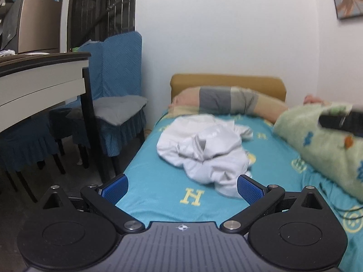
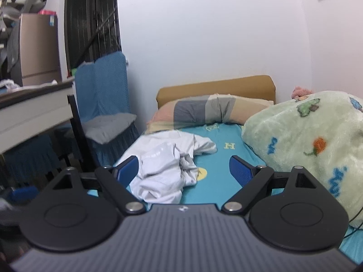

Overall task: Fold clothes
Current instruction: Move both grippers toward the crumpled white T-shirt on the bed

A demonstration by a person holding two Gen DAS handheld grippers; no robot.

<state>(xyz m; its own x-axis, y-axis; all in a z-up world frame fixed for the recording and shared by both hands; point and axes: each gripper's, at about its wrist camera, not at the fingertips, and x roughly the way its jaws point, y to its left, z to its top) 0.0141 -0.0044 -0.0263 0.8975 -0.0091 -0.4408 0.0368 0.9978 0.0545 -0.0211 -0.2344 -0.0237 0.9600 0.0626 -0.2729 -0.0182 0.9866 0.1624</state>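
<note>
My left gripper [image 1: 182,189] and right gripper [image 2: 183,170], both fingers wide and empty, face the shirt [image 1: 204,149] on the bed [image 1: 158,195]: soft, light, limp; pinch an edge.

Striped pillow [image 1: 226,100], green blanket [image 2: 306,140], blue chair [image 1: 118,90], desk [image 1: 40,74]

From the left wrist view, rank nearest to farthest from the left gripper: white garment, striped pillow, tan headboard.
From the open left gripper:
1. White garment, crumpled on the sheet just ahead, by the right finger.
2. Striped pillow, at the bed's head.
3. Tan headboard, behind the pillow, at the wall.
</note>
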